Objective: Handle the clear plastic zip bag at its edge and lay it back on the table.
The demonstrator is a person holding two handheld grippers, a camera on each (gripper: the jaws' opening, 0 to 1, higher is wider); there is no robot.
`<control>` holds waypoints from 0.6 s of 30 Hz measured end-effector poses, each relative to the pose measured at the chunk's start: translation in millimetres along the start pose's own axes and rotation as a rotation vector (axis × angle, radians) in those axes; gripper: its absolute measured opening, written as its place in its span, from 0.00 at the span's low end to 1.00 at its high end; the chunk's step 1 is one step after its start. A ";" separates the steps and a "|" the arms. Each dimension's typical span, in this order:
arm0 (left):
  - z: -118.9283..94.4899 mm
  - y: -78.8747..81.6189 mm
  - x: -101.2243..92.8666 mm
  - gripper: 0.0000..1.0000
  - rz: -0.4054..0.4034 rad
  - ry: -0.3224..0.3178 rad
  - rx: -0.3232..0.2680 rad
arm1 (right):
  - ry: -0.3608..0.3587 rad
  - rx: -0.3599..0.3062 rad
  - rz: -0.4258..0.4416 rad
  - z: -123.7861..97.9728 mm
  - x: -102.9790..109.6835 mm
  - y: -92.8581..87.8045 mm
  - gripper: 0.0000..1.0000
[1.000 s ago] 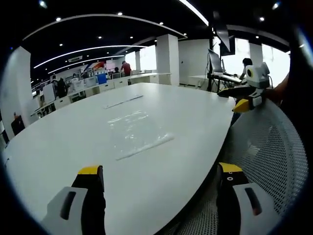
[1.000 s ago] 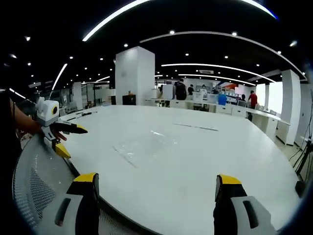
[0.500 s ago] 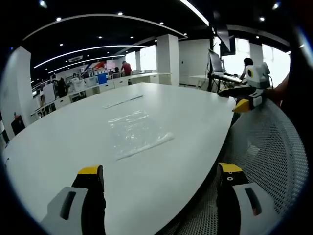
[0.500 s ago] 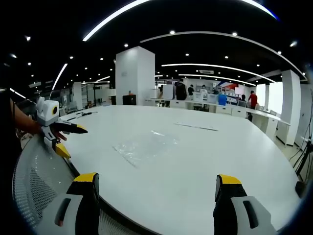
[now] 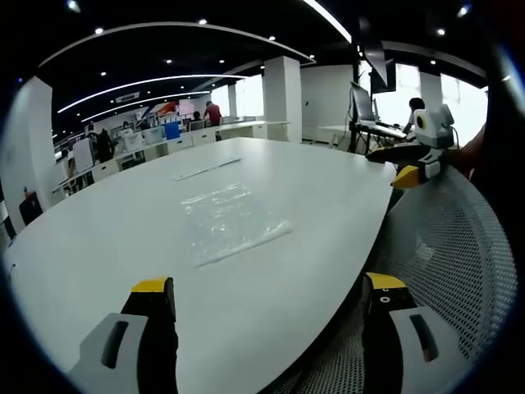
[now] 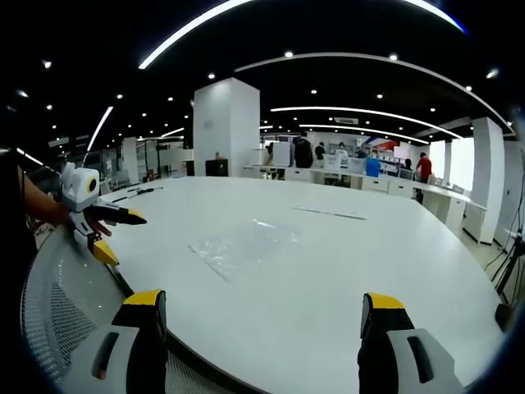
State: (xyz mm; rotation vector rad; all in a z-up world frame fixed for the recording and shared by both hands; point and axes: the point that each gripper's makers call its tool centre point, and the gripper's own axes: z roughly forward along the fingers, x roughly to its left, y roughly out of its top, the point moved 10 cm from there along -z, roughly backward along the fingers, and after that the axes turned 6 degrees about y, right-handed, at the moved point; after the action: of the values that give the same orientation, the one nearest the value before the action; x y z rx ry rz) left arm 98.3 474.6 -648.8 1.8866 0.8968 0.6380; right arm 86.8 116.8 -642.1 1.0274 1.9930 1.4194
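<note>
One clear zip bag (image 5: 232, 223) lies flat at the centre of the white table (image 5: 98, 254), touched by neither tool. The left hand-held gripper (image 5: 267, 289) stands wide apart at the bottom of its view, holding nothing. The right hand-held gripper (image 6: 261, 305) is likewise wide and empty. One mesh chair back (image 5: 447, 271) sits at the lower right.

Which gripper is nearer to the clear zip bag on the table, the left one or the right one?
I cannot tell: they look about equal. The zip bag lies flat on the table. The left gripper and the right gripper, both open, hover at the table's near edge, apart from it.
</note>
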 end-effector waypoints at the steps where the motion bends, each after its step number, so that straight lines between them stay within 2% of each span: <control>1: 0.0 0.6 -0.5 0.94 0.000 0.000 0.000 | 0.000 -0.001 0.000 0.0 -0.1 -0.1 0.99; 18: 1.1 -0.3 3.1 0.93 -0.018 0.009 0.005 | -0.005 0.003 0.003 1.0 -1.2 -0.2 0.99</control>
State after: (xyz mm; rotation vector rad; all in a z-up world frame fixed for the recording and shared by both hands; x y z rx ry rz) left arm 100.9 476.6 -649.4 1.8801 0.9205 0.6341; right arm 88.2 116.4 -642.7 1.0345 1.9915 1.4146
